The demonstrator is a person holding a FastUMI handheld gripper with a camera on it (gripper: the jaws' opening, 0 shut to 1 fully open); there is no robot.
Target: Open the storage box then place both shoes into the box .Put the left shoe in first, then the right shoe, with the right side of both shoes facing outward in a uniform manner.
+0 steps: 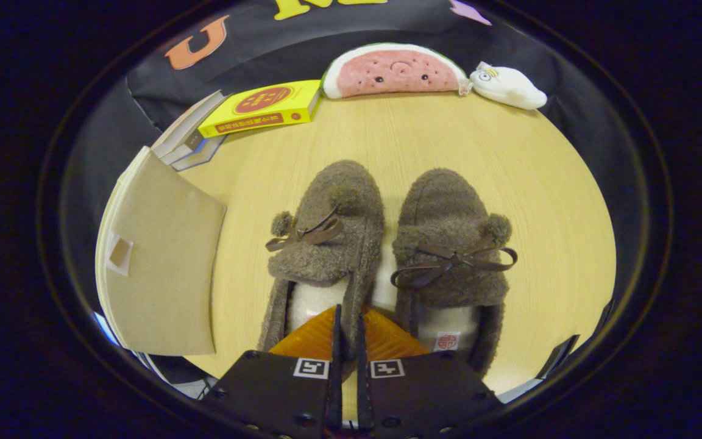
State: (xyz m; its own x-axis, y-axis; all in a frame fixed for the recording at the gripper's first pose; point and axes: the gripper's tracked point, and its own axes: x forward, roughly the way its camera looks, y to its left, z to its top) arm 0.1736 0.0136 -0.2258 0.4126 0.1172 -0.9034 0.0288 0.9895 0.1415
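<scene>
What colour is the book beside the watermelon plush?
Yellow book with a red emblem; gripper view.

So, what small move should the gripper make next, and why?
Probably raise the gripper a little, to test its hold. Its fingers stand almost together at the inner wall of the left shoe, which must go in first; whether they press it I cannot tell. The right shoe lies close beside, so a straight lift seems safest.

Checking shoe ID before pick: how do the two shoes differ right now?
The left shoe has the gripper closed on its inner side wall; the right shoe is untouched. The left shoe's bow is small and tilted; the right shoe's is wide, loops spread. Both are brown, fuzzy, side by side, toes pointing away.
</scene>
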